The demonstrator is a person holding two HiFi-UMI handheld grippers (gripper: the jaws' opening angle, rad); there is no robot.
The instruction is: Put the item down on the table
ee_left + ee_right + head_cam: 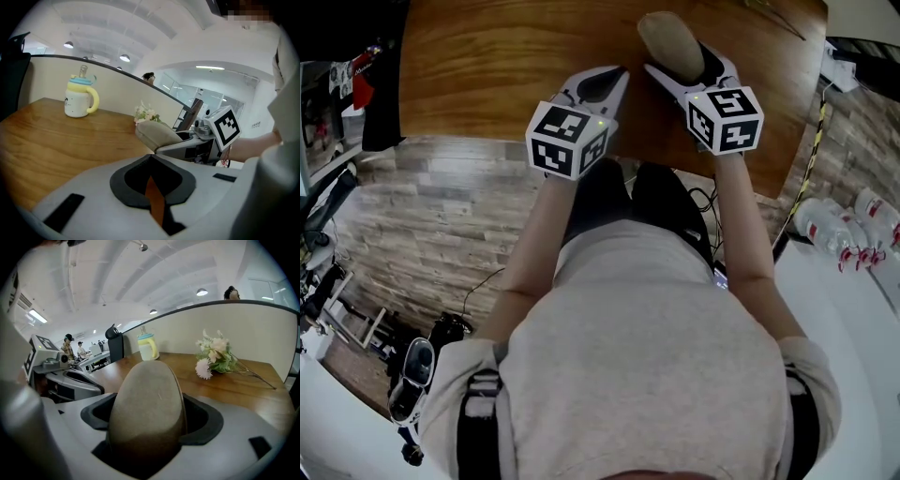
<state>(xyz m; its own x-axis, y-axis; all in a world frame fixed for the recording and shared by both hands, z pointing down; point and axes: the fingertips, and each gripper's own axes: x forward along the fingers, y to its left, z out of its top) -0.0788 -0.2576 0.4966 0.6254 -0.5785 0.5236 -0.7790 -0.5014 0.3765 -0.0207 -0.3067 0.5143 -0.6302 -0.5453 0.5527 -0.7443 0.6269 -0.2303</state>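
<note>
Grey shirt (647,356) fills the head view nearest the lens. Beyond it, my left claw (614,84) and right claw (686,67) reach side by side over the near edge of the wooden table (487,66). My right claw pinches a tan oval item (668,39), which sticks out past the tips above the tabletop.

From the left gripper view, that claw's pads are pressed together with nothing held, and only a thin sliver of wood shows between them. A white cup (79,99) with a yellow handle stands far back on the table, and flowers (144,112) lie past the item.

From the right gripper view, the item sits wedged upright between the dark pads. I cannot tell whether it touches the table.
</note>
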